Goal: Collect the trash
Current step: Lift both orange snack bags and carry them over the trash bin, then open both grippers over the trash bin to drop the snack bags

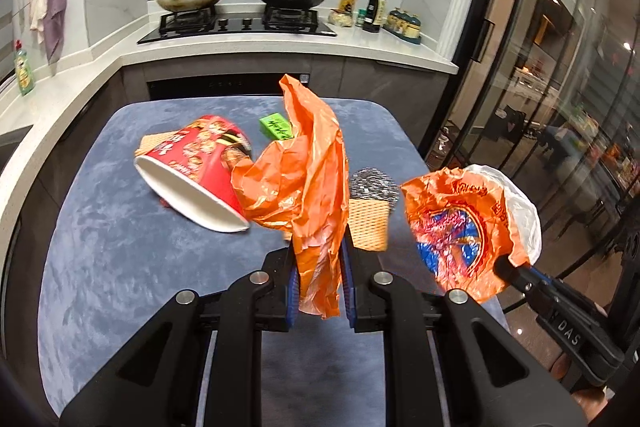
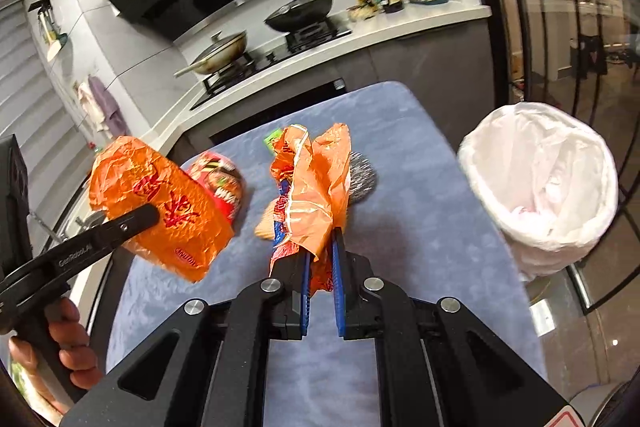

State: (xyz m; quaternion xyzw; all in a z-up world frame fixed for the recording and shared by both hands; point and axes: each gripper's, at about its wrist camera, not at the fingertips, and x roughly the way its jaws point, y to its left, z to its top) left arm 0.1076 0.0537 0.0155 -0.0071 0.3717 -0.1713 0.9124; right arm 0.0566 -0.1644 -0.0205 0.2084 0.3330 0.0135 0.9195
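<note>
An orange bag point(image 1: 316, 187) is clamped in the left gripper point(image 1: 320, 259) at frame centre; another orange wrapper point(image 2: 316, 187) is pinched by the right gripper point(image 2: 320, 247). The lined bin point(image 2: 540, 187) is seen at right. Thin film could be slipped loose before it is reached.

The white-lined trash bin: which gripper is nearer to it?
Right. The right gripper has the bin just beside it; the left gripper is across the table from it.

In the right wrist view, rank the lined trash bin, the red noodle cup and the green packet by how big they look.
1. Lined trash bin, clearly the largest.
2. Red noodle cup, partly hidden behind an orange bag.
3. Green packet, only a sliver showing.

The packet lies farthest away and is mostly covered, so its true size is unsure.
</note>
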